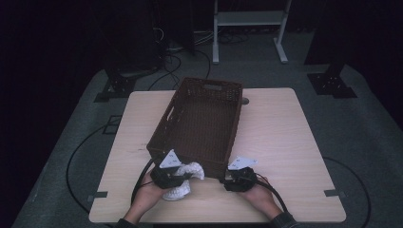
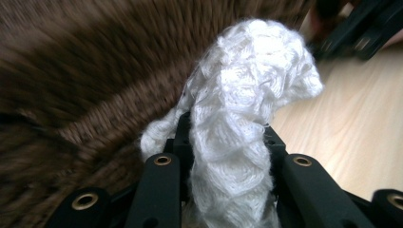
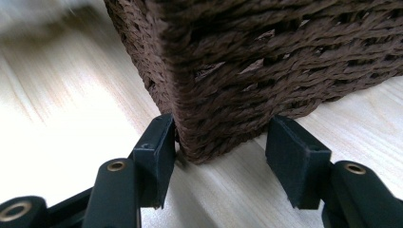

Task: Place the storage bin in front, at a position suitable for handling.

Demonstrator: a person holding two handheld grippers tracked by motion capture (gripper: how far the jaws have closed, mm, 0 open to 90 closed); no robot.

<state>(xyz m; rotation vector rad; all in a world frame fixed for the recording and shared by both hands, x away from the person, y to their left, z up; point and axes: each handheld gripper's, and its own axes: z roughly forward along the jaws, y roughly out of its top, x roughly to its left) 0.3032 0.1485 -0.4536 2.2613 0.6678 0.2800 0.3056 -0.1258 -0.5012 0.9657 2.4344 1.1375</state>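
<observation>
Nearest to me, my two hands enter from the bottom edge of the high view, each carrying a gripper. My left gripper (image 1: 172,176) sits at the near left corner of the basket; its jaws are closed on a white knitted cloth (image 1: 184,179), which bulges out past them toward the basket wall and hangs down onto the desk (image 1: 294,142). In the left gripper view the white knitted cloth (image 2: 237,142) rises between the two black jaws, pinched at its narrow middle and flaring into a rounded bunch above them, with the brown weave blurred at the left and bare desk at the right.

My right gripper (image 1: 239,179) rests just beside the near right corner of the brown woven basket (image 1: 202,121). In the right gripper view the jaws stand apart with that corner of the basket (image 3: 266,61) between them: the left pad touches or nearly touches the weave, the right pad stands clear of it, so they are not clamped on it.

Farther off, the basket lies at a slant across the middle of the desk, a handle slot in its far wall. Beyond the desk, cables (image 1: 176,61) trail over the floor, with a white frame (image 1: 249,28) standing farther back.
</observation>
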